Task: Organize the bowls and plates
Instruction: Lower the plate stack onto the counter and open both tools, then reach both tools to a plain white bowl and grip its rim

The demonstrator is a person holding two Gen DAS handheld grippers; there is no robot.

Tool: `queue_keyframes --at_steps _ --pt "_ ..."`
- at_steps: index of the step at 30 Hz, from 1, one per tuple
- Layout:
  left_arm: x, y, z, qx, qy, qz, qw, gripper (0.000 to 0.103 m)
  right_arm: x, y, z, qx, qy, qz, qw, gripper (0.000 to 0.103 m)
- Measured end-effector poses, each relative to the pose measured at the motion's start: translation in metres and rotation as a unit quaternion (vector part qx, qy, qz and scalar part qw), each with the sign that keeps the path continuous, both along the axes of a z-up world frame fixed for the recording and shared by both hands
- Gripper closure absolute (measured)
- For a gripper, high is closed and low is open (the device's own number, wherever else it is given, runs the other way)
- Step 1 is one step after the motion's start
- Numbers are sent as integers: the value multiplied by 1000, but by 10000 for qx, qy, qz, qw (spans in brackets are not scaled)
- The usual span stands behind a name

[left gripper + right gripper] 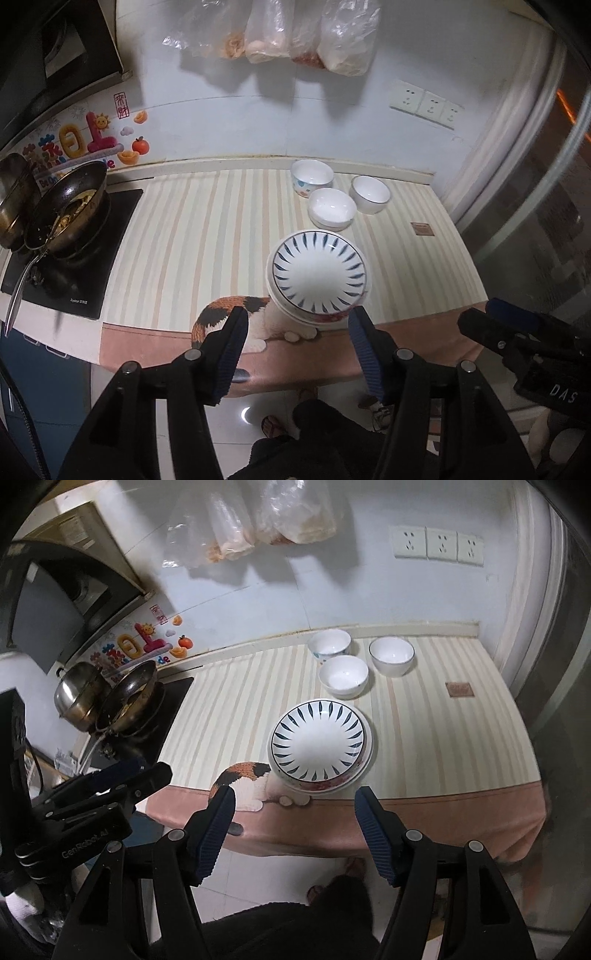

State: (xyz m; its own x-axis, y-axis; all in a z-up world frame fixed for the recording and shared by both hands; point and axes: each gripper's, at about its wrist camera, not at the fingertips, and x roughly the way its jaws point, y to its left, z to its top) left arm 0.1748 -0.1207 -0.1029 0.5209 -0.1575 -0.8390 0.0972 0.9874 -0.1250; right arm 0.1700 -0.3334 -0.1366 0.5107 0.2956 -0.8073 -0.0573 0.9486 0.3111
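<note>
A white plate with blue radiating strokes (319,271) (317,740) tops a small stack of plates near the front edge of the striped tablecloth (192,229). The plate under it shows a red pattern at its rim. Three white bowls (311,177) (332,207) (370,192) stand separately behind the stack, near the wall. My left gripper (298,315) hovers open just in front of the stack, nothing between its fingers. My right gripper (295,794) is open too, held above the table's front edge, empty. Each gripper shows at the side of the other's view.
A wok with food (70,210) and a metal pot (77,698) sit on a black cooktop (110,229) at the left. Plastic bags (280,33) hang on the wall above, beside the wall sockets (437,546). A person's feet stand on the tiled floor below the table edge.
</note>
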Motion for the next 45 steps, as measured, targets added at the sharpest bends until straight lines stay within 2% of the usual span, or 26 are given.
queue_keyframes --at_steps 4,10,15,19,24,26,27,28,29,30,31,33,34,36,40,45 --pt "34 2 -12 48 7 172 9998 49 32 -16 -21 144 112 -164 9997 33" --pt "119 -7 -48 62 269 360 9990 49 112 -47 -67 297 412 -427 9978 33" --pt "203 -25 -99 47 817 454 9956 49 205 -70 -133 454 1041 -370 9928 33" --pt "264 -41 -150 37 1351 518 9895 49 274 -81 -187 557 1459 -196 9875 33" --pt "320 -61 -207 -164 1893 315 9813 49 346 -86 -244 679 1687 63 9833 34" --pt "335 -70 -225 -150 2014 233 9791 49 371 -85 -264 711 1722 140 9824 38" --pt "341 -73 -232 -201 2051 201 9783 54 380 -84 -271 722 1696 147 9828 45" --pt "346 -76 -239 -239 2088 184 9775 66 390 -84 -279 731 1737 179 9819 51" --pt "351 -79 -247 -257 2173 157 9756 71 401 -82 -288 720 1762 215 9815 56" --pt "354 -81 -253 -305 2231 145 9742 76 407 -81 -293 679 1788 228 9813 67" --pt "356 -82 -255 -350 2237 137 9739 79 413 -79 -298 662 1810 245 9810 73" --pt "355 -88 -254 -380 2162 57 9756 81 421 -75 -304 690 1815 303 9805 79" --pt "354 -92 -252 -277 2102 17 9773 81 423 -74 -305 643 1801 318 9810 80" --pt "352 -99 -247 -127 2007 -63 9796 81 424 -71 -305 535 1761 334 9823 80" --pt "340 -111 -230 -60 1864 -259 9821 81 417 -76 -304 554 1819 273 9814 80" --pt "315 -134 -198 24 1622 -574 9851 81 384 -91 -276 603 1687 129 9837 80"
